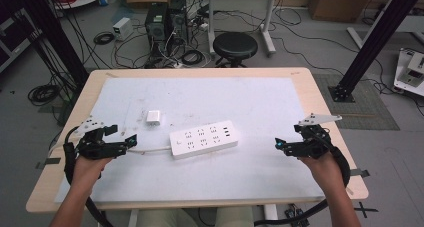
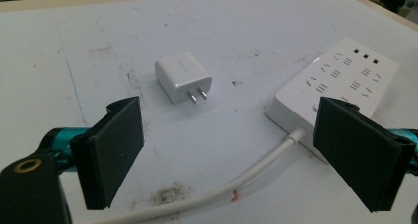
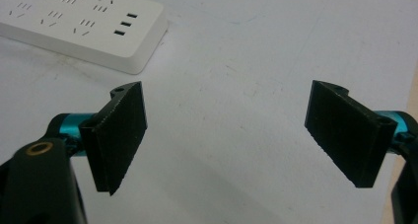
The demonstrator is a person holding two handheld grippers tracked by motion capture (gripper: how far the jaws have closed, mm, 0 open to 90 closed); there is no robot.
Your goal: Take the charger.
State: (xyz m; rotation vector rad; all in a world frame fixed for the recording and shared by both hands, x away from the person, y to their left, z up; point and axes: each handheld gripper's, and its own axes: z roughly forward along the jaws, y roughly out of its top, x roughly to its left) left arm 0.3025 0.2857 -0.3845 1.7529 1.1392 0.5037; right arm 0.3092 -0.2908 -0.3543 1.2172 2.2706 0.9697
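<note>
I see my left gripper (image 1: 131, 140) wide open and empty, just above the power strip's cable (image 1: 150, 150). The white charger (image 1: 153, 119) lies just beyond, left of the power strip (image 1: 203, 138). My right gripper (image 1: 278, 145) is also open and empty, well to the right.

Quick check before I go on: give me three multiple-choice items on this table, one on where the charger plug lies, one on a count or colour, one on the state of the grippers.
1. Where does the white charger plug lie?
A. on top of the power strip
B. on the table mat, beyond the strip's cable end
C. between the right gripper's jaws

2. How many prongs does the charger plug show?
A. two
B. three
C. none

3. How do the left gripper and right gripper stand?
A. both shut on the cable
B. left shut, right open
C. both open, holding nothing

Answers:
1 B: the high view shows it apart from the power strip, on the mat.
2 A: the left gripper view shows two flat prongs.
3 C: each gripper view shows jaws wide apart, with no pad touching anything.
</note>
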